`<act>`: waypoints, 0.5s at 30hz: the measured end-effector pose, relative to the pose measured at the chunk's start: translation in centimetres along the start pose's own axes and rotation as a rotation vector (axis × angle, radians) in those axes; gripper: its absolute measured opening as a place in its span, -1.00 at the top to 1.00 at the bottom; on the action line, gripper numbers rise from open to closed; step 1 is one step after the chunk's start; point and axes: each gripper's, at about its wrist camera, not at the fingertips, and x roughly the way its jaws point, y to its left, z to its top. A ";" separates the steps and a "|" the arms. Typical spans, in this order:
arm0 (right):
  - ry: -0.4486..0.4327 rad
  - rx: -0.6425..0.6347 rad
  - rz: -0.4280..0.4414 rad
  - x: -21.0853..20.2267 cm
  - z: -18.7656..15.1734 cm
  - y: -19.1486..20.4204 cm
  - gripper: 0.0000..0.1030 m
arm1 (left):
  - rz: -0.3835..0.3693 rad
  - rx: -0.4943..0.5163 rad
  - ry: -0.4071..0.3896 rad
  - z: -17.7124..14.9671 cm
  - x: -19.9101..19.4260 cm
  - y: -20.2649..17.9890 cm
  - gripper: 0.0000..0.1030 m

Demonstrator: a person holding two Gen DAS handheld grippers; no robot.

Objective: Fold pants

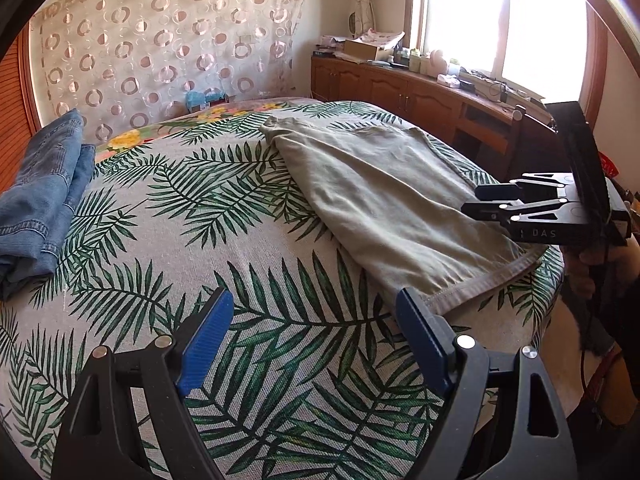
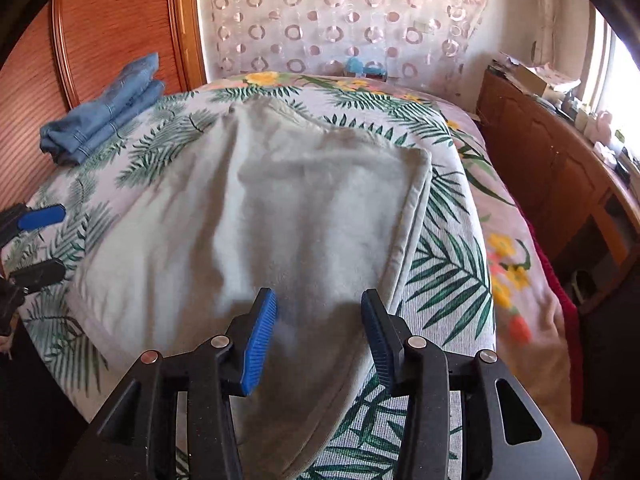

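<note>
Light grey-green pants [image 1: 384, 204] lie flat on a bed with a palm-leaf cover [image 1: 208, 240]. They also show in the right wrist view [image 2: 280, 216], spread wide with a fold edge on the right. My left gripper [image 1: 316, 320] is open above the cover, its right finger close to the pants' hem. My right gripper [image 2: 318, 320] is open and hovers just above the near part of the pants. The right gripper also shows in the left wrist view [image 1: 496, 200] over the pants' right edge. The left gripper shows at the left edge of the right wrist view [image 2: 40, 240], open.
Folded blue jeans [image 1: 44, 192] lie at the bed's far left, also in the right wrist view [image 2: 104, 108]. A wooden headboard [image 2: 100, 20] and patterned curtain [image 2: 340, 12] stand behind. A cluttered wooden cabinet [image 1: 420, 88] runs along the right under a window.
</note>
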 end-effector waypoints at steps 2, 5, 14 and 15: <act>-0.016 0.005 -0.002 -0.1 -0.2 -0.1 0.09 | -0.011 0.001 0.005 0.0 0.1 -0.1 -0.63; -0.033 0.014 -0.006 -0.1 -0.4 0.4 0.04 | -0.030 0.018 0.006 -0.1 0.0 -0.5 -0.63; -0.051 0.083 0.010 -2.4 -1.5 0.3 0.04 | -0.121 0.079 0.022 -0.3 -0.5 -2.1 -0.10; -0.054 0.085 0.008 -2.9 -1.9 0.3 0.04 | -0.136 0.085 0.028 -0.4 -0.4 -2.3 -0.07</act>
